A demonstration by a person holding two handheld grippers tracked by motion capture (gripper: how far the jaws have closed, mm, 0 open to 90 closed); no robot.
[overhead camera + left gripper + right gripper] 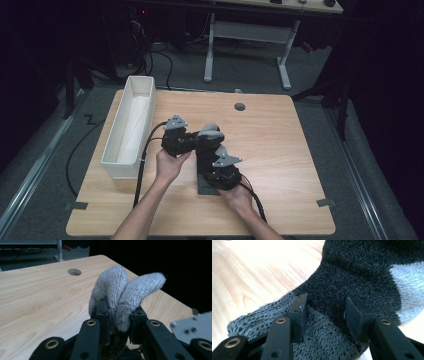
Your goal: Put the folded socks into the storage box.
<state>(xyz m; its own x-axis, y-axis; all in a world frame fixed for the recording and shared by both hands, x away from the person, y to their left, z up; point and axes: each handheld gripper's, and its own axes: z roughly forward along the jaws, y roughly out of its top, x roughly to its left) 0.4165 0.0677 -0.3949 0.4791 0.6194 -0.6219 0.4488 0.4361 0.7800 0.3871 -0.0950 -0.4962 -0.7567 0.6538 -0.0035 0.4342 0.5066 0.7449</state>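
We see a light wooden table (280, 150) with rounded corners and a round cable hole (240, 106) near its far edge, centre of the frame. Around it lies grey carpeted floor (320, 70), with black cables (165, 57) trailing at upper left. At top centre stands a second desk on a white metal frame (250, 35). The room's edges fall into darkness; light falls mainly on the tabletop.

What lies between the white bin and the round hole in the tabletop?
In the high view, bare wood: the stretch from the white bin to the round hole holds nothing.
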